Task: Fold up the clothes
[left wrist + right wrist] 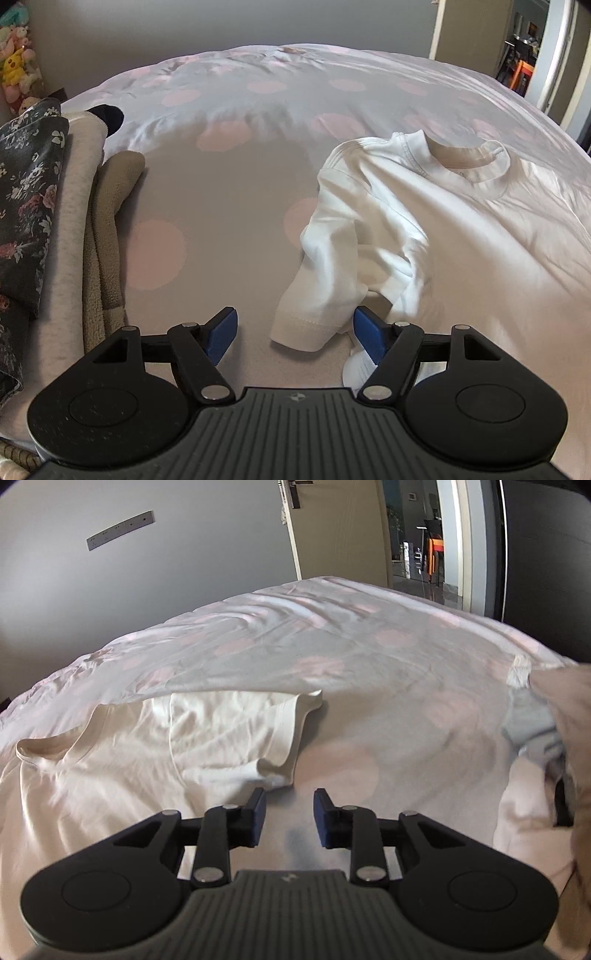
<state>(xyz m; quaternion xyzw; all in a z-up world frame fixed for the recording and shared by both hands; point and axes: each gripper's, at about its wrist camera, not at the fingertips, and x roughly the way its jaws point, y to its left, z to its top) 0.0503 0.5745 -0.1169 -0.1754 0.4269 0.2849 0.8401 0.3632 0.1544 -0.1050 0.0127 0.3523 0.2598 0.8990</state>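
Shirt [436, 221], white, lies spread on the bed [229, 177], collar away from the cameras; no readable print or label on it; left gripper [295, 334] gapes wide around a sleeve cuff; right gripper [289, 818] stands apart, empty, beside the other sleeve; folded pile [55, 221] at left.

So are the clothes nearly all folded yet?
Partly. A folded stack already sits at the left of the bed. The white T-shirt lies spread out, not yet folded, one sleeve crumpled in front of the open left tongs. The right tongs are open too, holding nothing. More unfolded clothes wait on the right.
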